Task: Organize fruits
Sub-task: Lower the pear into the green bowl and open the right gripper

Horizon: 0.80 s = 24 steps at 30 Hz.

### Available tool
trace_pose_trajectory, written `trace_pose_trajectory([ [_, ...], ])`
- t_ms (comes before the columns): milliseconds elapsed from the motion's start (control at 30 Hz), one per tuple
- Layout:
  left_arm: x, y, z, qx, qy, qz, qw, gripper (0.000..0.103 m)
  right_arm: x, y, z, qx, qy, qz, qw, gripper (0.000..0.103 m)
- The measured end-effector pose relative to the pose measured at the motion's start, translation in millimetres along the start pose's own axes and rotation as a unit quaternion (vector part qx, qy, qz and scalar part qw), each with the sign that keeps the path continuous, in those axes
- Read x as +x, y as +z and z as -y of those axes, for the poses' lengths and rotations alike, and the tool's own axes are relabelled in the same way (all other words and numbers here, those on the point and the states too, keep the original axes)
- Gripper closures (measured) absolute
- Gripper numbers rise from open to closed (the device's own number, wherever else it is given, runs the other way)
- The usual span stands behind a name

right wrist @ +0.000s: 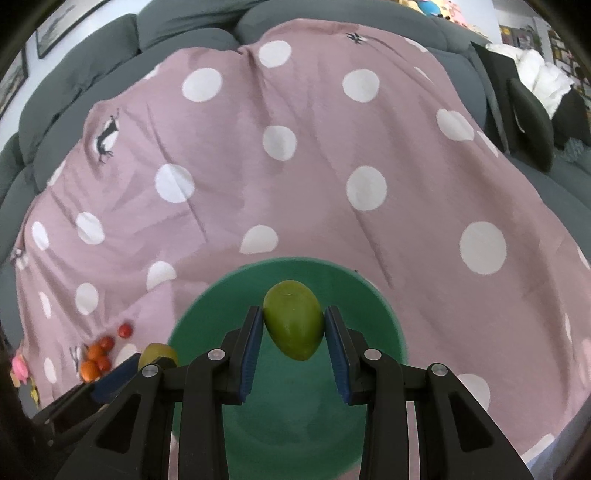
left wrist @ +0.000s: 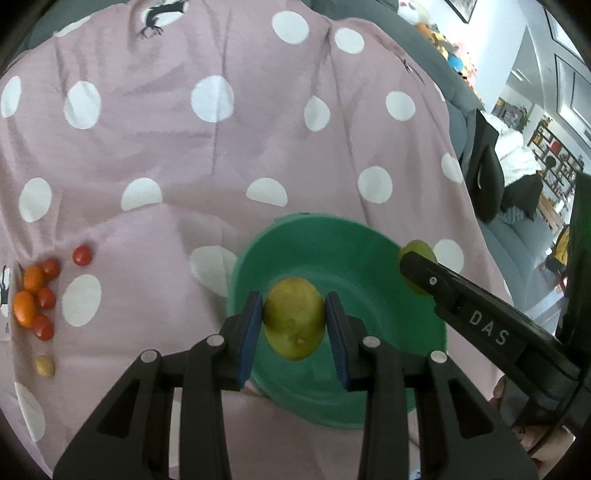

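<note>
My left gripper (left wrist: pixel 294 319) is shut on a yellow-green fruit (left wrist: pixel 294 319) and holds it above the green bowl (left wrist: pixel 413 314). My right gripper (right wrist: pixel 293 321) is shut on a green fruit (right wrist: pixel 293 319) and holds it above the same green bowl (right wrist: pixel 376 332). The right gripper also shows in the left wrist view (left wrist: pixel 413 267) at the bowl's right rim. The left gripper with its fruit (right wrist: pixel 157 354) shows at the bowl's left rim in the right wrist view. The bowl looks empty inside.
A pink cloth with white dots (left wrist: pixel 221 147) covers a grey sofa (right wrist: pixel 184 22). Several small red and orange fruits (left wrist: pixel 37 295) lie on the cloth at the left, with one small yellow fruit (left wrist: pixel 45 365) below them. They also show in the right wrist view (right wrist: pixel 99 354).
</note>
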State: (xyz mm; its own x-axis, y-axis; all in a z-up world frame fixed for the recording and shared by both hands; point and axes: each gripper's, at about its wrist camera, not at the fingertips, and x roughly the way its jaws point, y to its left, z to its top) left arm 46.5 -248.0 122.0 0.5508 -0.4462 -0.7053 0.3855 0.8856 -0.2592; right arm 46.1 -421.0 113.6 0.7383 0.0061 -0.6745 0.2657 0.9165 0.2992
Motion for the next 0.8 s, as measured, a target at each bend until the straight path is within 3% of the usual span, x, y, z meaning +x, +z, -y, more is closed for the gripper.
trace_pose_trajectory([
  [800,32.1,-10.1,13.4,0.01,-0.011,-0.046,0.9989,0.068,23.3,-8.4,8.3,-0.008,-0.038,-0.043,0.998,0.066],
])
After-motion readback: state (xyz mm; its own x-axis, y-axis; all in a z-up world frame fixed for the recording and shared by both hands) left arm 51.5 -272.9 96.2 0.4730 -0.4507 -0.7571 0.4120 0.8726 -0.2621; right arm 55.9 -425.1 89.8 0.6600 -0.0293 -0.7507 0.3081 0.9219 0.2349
